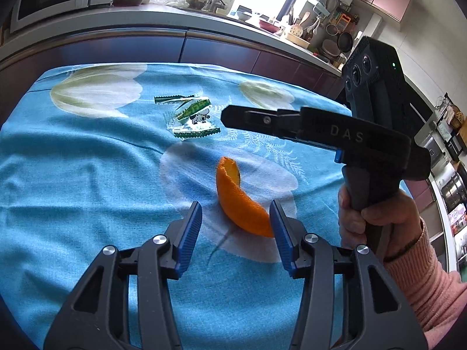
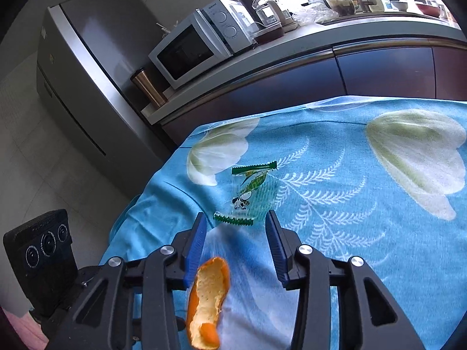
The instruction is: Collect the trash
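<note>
A curved orange peel (image 1: 238,198) lies on the blue flowered tablecloth (image 1: 73,175). My left gripper (image 1: 235,208) stands open around its near end, the peel close to the right finger, no pad pressing on it. A clear candy wrapper with green edges and a cartoon cow (image 1: 194,116) lies farther back. My right gripper (image 1: 226,116) reaches in from the right, held by a hand in a pink sleeve. In the right wrist view that gripper (image 2: 235,218) is open, its tips just short of the wrapper (image 2: 251,192), with the peel (image 2: 208,297) lying below, by its left finger.
A dark-fronted kitchen counter (image 1: 181,46) runs behind the table, with a microwave (image 2: 198,46), jars and utensils on it. A grey fridge (image 2: 87,73) stands at the table's left end. The table's left edge (image 2: 163,169) drops to a tiled floor.
</note>
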`<action>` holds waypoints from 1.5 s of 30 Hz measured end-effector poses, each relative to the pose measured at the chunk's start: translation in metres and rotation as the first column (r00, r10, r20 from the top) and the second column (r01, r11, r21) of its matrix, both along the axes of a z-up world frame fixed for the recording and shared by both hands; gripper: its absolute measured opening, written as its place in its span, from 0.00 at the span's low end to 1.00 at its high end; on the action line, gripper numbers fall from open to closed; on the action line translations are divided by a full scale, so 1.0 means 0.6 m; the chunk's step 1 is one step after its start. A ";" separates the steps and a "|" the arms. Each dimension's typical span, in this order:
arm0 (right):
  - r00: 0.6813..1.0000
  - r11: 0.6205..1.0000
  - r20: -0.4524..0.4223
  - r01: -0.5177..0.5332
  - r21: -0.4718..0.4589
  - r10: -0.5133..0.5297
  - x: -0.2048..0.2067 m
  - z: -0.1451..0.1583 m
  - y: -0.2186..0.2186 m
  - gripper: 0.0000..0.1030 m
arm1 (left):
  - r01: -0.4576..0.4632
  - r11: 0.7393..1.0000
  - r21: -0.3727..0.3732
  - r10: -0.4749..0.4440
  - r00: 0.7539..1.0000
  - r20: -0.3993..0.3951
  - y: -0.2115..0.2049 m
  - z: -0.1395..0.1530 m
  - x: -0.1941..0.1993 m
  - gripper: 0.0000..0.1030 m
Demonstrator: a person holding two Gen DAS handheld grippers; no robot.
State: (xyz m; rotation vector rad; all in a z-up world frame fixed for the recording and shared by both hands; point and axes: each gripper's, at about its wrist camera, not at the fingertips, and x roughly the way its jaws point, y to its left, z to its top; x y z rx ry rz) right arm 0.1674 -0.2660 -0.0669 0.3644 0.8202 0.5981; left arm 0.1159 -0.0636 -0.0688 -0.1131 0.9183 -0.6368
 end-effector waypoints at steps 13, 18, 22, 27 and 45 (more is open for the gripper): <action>0.997 1.000 -0.078 0.005 0.002 -0.005 0.052 -0.035 0.019 0.22 | 0.007 0.999 -0.053 -0.011 0.997 -0.073 0.000 -0.027 0.025 0.25; 0.998 1.000 -0.070 0.006 0.011 -0.005 0.052 -0.034 0.016 0.10 | -0.001 0.999 -0.050 -0.002 0.998 -0.064 0.001 -0.026 0.025 0.19; 0.999 1.000 -0.040 0.001 0.000 -0.001 0.043 -0.024 0.016 0.04 | -0.007 0.998 -0.055 0.004 0.998 -0.058 0.007 -0.023 0.023 0.15; 1.000 1.000 -0.004 0.001 -0.011 -0.001 0.028 -0.011 0.022 0.02 | -0.021 0.998 -0.067 0.018 0.999 -0.042 0.021 -0.013 0.016 0.13; 0.995 0.999 0.097 -0.030 0.024 0.027 -0.046 0.033 0.035 0.02 | -0.122 0.988 -0.096 0.122 0.993 -0.003 0.117 0.019 -0.016 0.13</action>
